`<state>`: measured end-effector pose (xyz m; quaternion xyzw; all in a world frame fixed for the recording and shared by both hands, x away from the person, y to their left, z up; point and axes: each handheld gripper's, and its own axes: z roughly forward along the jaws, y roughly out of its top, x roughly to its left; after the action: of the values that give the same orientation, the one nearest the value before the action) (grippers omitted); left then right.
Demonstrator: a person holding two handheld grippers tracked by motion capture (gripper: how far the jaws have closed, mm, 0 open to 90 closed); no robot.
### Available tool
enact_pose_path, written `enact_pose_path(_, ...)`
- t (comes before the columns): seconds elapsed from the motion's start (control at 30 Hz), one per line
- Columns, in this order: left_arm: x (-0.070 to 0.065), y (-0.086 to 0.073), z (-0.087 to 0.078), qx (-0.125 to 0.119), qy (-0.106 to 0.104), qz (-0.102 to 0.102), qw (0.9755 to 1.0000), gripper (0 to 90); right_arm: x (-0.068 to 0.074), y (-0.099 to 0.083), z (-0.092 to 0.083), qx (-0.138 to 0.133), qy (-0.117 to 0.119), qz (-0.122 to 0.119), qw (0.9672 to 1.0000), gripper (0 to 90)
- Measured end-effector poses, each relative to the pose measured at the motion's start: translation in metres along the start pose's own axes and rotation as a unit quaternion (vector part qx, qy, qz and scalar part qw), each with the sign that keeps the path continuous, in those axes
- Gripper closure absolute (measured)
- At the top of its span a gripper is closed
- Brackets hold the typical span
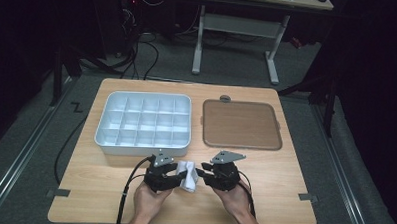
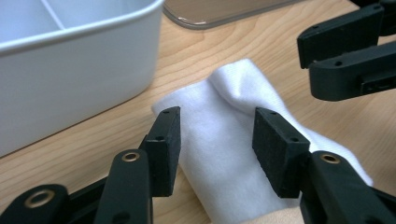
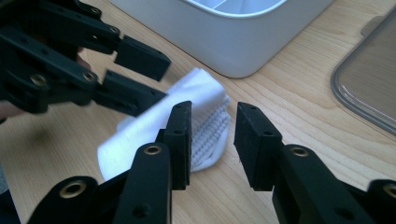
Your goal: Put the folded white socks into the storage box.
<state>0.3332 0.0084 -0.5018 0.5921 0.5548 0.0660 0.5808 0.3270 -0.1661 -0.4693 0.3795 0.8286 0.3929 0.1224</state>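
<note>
Now the white sock [image 1: 188, 175] lies folded on the table [image 1: 263, 194], low in the middle of the high view, between my two tools and just below the white compartment tray [image 1: 110, 139]. My left tool [image 2: 217, 140] is open, its jaws on both sides of the cloth. My right tool [image 3: 212, 140] is open also, near the ribbed cuff. I judge it light, soft and limp, so I would pinch a thick folded edge.
</note>
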Motion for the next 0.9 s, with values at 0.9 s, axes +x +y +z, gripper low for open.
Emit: enact_pose_path(0.9, -0.001, -0.004, 0.027, 0.03, 0.033, 0.015, 0.9989, 57.0, -0.019, -0.002, 0.036, 0.045, -0.017, 0.015, 0.9987, 78.4)
